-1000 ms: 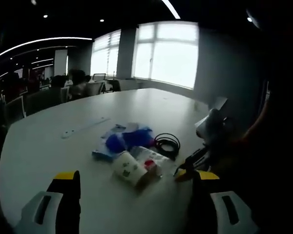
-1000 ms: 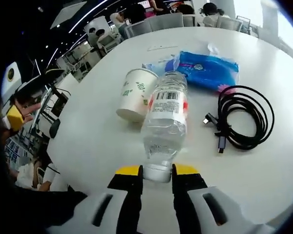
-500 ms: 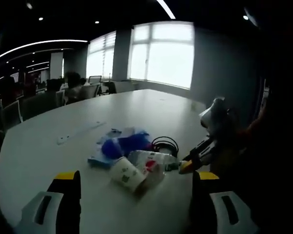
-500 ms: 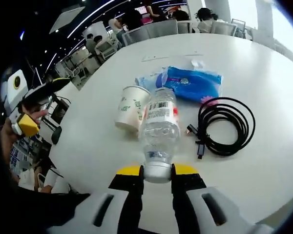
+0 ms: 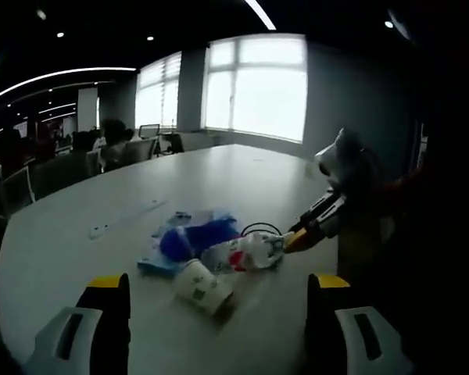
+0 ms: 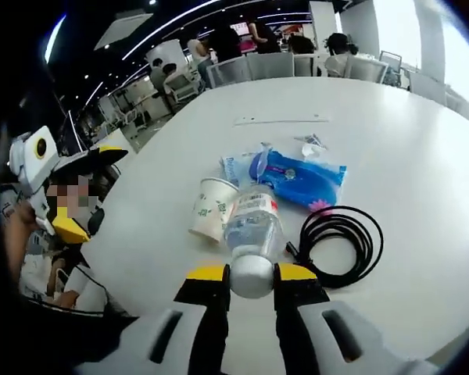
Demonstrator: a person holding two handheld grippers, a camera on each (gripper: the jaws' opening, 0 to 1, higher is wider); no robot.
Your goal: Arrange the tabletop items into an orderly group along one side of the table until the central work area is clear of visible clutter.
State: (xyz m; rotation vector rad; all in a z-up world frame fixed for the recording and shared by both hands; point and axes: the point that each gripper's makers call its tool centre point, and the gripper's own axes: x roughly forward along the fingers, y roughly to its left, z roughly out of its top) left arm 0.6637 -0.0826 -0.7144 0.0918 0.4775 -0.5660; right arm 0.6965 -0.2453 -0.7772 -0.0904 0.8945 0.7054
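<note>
Since the earlier frames, the water bottle [image 6: 252, 226] has risen at its cap end: one second ago it lay flat beside the paper cup [image 6: 212, 208], and now it tilts up from the white table [image 6: 422, 195], seen almost end-on in the right gripper view. The right hand-held gripper [image 6: 252, 273] is closed on the white cap of the bottle, with both yellow-tipped jaws pressed on its sides. The left gripper view shows this same gripper [image 5: 301, 233] coming in from the right with the bottle [image 5: 246, 252] hanging from it.

The left hand-held gripper [image 5: 215, 285] hovers wide open above the near table edge and holds nothing.

The blue tissue pack [image 6: 297, 178] and the coiled black cable [image 6: 336, 242] lie just behind the bottle, near the middle of the table, so the work area is not cleared yet.

The risk I see is the grip itself. The cap is small and round, and the bottle is long, so it may swing or slip out. Its base looks close to the cup and could knock it over.
</note>
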